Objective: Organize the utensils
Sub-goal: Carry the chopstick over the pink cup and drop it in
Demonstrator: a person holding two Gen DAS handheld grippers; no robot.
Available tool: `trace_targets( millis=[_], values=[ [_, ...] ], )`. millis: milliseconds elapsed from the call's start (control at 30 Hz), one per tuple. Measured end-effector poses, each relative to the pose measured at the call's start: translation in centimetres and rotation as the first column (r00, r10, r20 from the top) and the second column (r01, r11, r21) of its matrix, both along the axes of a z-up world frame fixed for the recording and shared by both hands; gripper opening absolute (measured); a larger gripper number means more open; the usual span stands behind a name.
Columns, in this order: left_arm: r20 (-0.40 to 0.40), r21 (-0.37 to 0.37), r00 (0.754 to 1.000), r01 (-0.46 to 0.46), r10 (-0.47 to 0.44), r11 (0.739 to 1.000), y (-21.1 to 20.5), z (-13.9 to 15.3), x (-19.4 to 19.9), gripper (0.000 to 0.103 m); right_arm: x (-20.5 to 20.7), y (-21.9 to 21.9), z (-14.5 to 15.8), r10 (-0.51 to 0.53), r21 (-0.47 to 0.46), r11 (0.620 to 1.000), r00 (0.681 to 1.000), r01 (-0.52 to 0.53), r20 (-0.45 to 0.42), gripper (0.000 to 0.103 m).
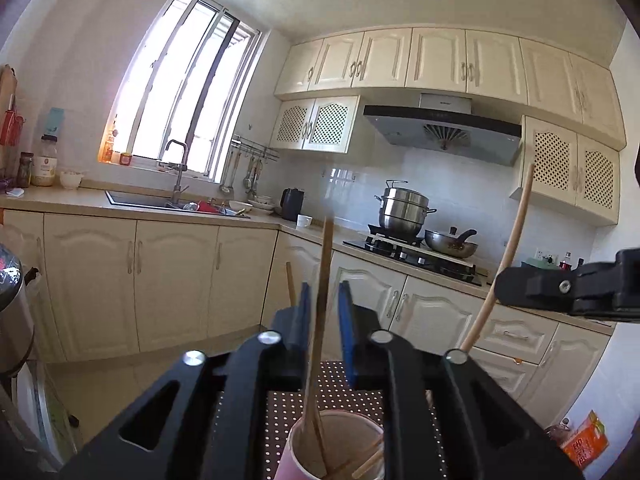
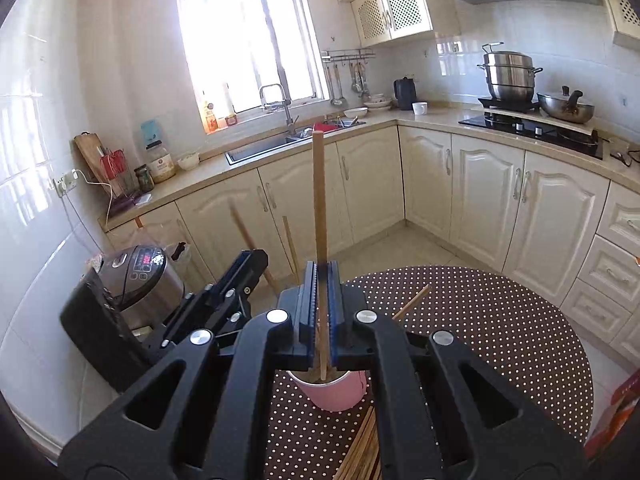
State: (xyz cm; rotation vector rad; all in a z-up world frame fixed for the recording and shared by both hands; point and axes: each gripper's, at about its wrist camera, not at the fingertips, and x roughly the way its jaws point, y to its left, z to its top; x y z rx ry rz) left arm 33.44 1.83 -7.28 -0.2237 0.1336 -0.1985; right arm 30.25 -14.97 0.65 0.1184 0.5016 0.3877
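one pink cup (image 2: 334,392), two grippers, a bundle of chopsticks (image 2: 360,452) near the cup, too bunched to count

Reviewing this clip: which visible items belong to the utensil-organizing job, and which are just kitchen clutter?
Job items:
pink paper cup
wooden chopstick clamped in the right gripper
loose chopsticks on the dotted tablecloth
left gripper

Clutter:
steel steamer pot
rice cooker
black kettle
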Motion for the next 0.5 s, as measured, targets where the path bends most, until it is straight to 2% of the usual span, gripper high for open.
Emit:
trace_targets(
  millis=[233,500],
  values=[
    [-0.002,0.009,1.0,0.014,-0.014,1.0,0.8,0.3,-1.3,0.037,0.5,0.9,-1.3,-0.016,-0.011,1.0,0.999,0.015,-0.031,0.005],
    [-0.023,0.021,0.999,0.04,-0.039,0.999,1.0,0.5,-2.5,0.052,0.8,1.1,-2.6,-0.023,0.001,1.0,0.997,0.024,-0.068,0.006]
  ],
)
